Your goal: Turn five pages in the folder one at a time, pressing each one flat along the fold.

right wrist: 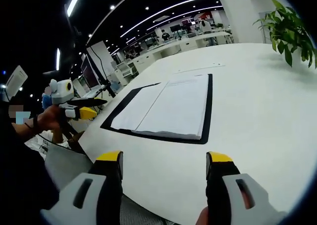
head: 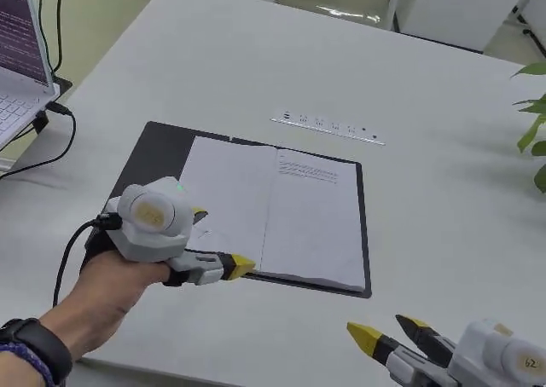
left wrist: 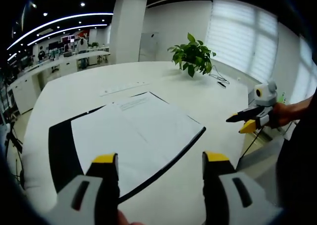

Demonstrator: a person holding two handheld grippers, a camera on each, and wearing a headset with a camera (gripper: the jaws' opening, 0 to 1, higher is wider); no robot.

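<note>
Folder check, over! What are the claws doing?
Left claw open at the open black folder with white pages. Right claw open, apart, over the white table. Nothing on the pages.

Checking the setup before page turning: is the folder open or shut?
Open: the folder lies spread flat, with two white pages facing up side by side.

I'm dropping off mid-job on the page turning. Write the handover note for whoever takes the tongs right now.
Folder: open and flat on the table, no page lifted.
Left tongs: open, empty, over the left page near its front edge; contact unclear.
Right tongs: open, empty, over the table off the front right corner.
Done: count of turned pages cannot be read here.
Left: probably lift the right page, turn it, press along the fold.
</note>
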